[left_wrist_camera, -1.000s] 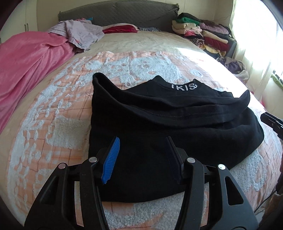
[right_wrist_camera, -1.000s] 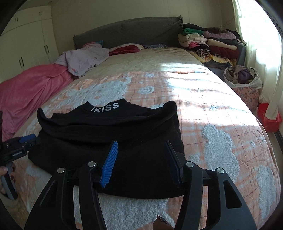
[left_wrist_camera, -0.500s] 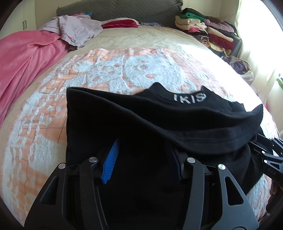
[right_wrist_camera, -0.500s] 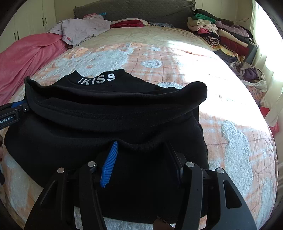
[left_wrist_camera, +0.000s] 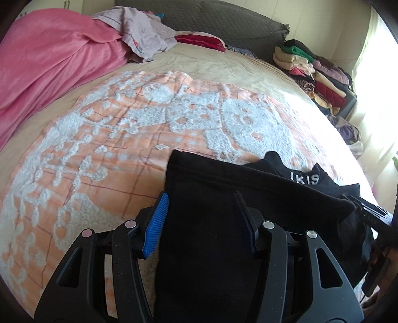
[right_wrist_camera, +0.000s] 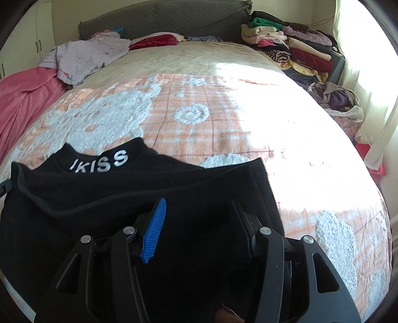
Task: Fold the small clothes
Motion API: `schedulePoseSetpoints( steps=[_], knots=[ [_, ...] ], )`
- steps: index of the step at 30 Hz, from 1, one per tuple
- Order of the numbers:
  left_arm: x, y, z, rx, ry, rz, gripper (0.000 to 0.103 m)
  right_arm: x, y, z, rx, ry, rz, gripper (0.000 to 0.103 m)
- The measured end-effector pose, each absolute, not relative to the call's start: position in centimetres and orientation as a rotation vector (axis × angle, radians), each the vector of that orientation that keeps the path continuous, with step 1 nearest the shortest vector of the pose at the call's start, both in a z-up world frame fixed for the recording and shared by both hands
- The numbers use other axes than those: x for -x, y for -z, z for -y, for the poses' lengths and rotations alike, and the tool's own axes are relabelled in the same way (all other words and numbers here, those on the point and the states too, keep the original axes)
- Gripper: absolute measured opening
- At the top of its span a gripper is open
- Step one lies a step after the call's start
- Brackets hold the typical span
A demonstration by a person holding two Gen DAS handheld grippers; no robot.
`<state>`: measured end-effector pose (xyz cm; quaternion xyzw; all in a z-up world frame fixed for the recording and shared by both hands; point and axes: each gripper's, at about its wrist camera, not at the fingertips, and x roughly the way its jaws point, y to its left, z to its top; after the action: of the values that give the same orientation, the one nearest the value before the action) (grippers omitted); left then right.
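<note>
A black top (left_wrist_camera: 248, 188) with white "IKISS" lettering on its collar lies folded over on the orange and white bedspread (left_wrist_camera: 99, 149). My left gripper (left_wrist_camera: 200, 196) is low over the top's left side, and the left hem edge runs up between its open blue-padded fingers. My right gripper (right_wrist_camera: 197, 201) stands open over the right part of the top (right_wrist_camera: 124, 198), with black cloth under and between its fingers. The right gripper's black frame (left_wrist_camera: 368, 213) shows at the right edge of the left wrist view. Neither gripper's pads visibly pinch the cloth.
A pink blanket (left_wrist_camera: 49, 54) and a lilac garment (right_wrist_camera: 84, 57) lie at the far left of the bed. A stack of folded clothes (right_wrist_camera: 286, 42) sits by the grey headboard (right_wrist_camera: 161, 20). A bag of clothes (right_wrist_camera: 340, 99) stands beside the bed on the right.
Both grippers have moved forward and down, close over the black top. The left one has also rolled and now straddles the top's left edge. The jaws look the same width.
</note>
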<state>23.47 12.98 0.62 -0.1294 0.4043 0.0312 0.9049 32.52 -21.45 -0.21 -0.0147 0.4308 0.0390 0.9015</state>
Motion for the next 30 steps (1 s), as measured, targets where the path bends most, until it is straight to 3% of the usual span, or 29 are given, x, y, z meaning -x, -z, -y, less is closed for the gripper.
schedulePoseSetpoints(
  steps=[14, 17, 19, 21, 23, 30],
  knots=[
    [-24.2, 0.6, -14.5, 0.330, -0.016, -0.865, 0.045, -32.5, 0.0, 25.4, 0.001, -0.046, -0.879, 0.051],
    [-24.2, 0.7, -14.0, 0.293, -0.014, -0.864, 0.032, -33.3, 0.8, 25.0, -0.004, -0.049, -0.899, 0.050],
    [-24.3, 0.6, -13.7, 0.264, -0.016, -0.862, 0.024, -33.5, 1.3, 24.9, -0.002, -0.066, -0.906, 0.037],
    [-24.2, 0.4, -13.4, 0.234, -0.021, -0.857, 0.007, -33.4, 1.5, 24.8, -0.007, -0.080, -0.908, 0.017],
    [-24.0, 0.0, -13.4, 0.225, -0.015, -0.851, 0.004, -32.9, 1.0, 25.2, -0.041, -0.102, -0.890, 0.009],
    [-23.2, -3.2, -14.1, 0.257, 0.016, -0.753, 0.003, -32.1, -2.2, 28.4, -0.200, -0.122, -0.794, 0.007]
  ],
)
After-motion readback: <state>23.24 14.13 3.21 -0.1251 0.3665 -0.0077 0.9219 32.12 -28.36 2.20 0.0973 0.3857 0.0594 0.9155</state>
